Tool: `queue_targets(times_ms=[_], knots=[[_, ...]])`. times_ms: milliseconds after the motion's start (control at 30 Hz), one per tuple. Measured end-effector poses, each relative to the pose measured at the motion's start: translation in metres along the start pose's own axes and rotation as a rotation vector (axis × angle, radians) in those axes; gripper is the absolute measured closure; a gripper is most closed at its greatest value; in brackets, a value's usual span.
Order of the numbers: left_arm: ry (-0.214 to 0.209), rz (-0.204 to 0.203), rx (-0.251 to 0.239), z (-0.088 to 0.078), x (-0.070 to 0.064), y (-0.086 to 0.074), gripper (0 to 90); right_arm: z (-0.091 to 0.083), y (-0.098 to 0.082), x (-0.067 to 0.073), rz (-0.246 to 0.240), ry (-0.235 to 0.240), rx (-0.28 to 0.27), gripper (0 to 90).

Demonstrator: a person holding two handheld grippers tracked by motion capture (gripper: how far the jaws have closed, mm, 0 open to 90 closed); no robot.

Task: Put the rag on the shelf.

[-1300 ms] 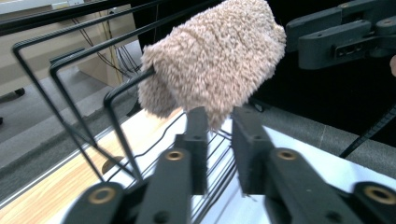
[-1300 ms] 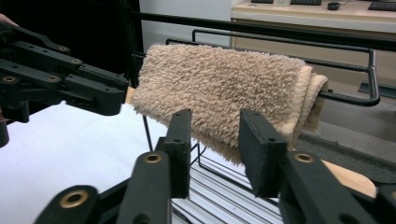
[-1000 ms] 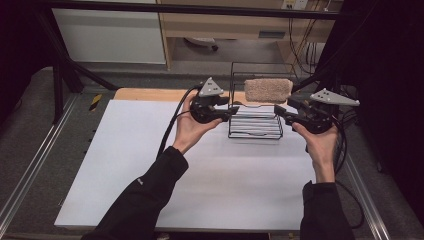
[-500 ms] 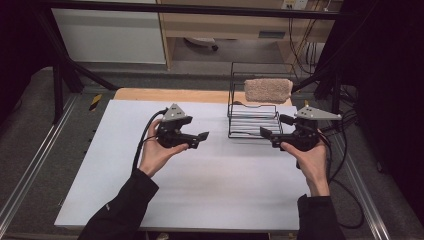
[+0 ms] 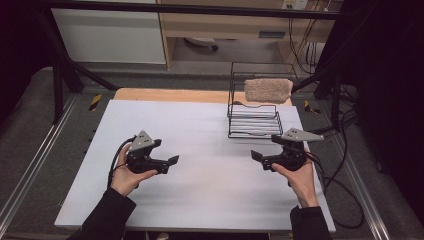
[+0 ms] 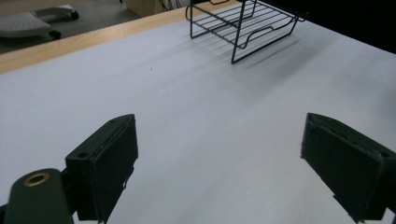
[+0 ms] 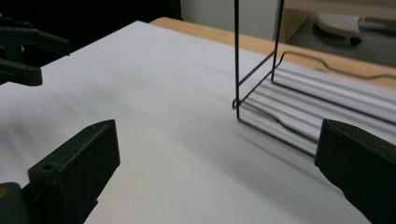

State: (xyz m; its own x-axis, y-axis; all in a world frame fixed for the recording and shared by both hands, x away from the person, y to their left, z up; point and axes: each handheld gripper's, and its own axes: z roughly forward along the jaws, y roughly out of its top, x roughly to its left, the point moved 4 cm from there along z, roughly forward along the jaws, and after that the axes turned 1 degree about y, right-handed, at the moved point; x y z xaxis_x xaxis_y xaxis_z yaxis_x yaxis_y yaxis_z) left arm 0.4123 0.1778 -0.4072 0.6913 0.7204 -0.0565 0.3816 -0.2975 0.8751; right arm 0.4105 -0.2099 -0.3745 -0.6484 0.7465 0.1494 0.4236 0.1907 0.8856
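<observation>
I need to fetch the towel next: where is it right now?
In the high view the towel hangs over the top of the black wire rack, at the table's far right, beyond both grippers.

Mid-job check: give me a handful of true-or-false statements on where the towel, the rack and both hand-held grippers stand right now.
1. The towel hangs over the top of the wire rack. True.
2. The left hand-held gripper holds the towel. False: its jaws are open with nothing between them, over bare table.
3. The right hand-held gripper is open. True.
4. The rack stands at the near left corner of the table. False: it stands at the far right, by the table's far edge.
5. Both hand-held grippers point toward each other. True.
</observation>
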Motion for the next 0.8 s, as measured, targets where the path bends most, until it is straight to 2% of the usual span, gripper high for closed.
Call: queue_targets(times_ms=[133,233,367,433,667,800], knots=[[0.008,-0.023,0.015,-0.008,0.005,-0.02,10.6,0.003,-0.021,0.0,0.023,0.018,0.022,0.6],[0.011,-0.023,0.042,-0.013,0.009,-0.036,10.3,0.005,-0.037,-0.001,0.018,0.028,0.053,0.5],[0.014,-0.026,0.078,-0.019,0.015,-0.057,10.3,0.007,-0.058,-0.004,0.044,0.044,0.083,0.6],[0.019,-0.028,0.092,-0.023,0.02,-0.064,10.3,0.006,-0.067,-0.006,0.04,0.045,0.096,0.5],[0.034,-0.028,0.106,-0.033,0.028,-0.075,10.2,0.0,-0.093,-0.012,0.038,0.07,0.104,0.6],[0.043,-0.023,0.11,-0.037,0.03,-0.081,10.2,-0.003,-0.102,-0.015,0.054,0.066,0.116,0.6]])
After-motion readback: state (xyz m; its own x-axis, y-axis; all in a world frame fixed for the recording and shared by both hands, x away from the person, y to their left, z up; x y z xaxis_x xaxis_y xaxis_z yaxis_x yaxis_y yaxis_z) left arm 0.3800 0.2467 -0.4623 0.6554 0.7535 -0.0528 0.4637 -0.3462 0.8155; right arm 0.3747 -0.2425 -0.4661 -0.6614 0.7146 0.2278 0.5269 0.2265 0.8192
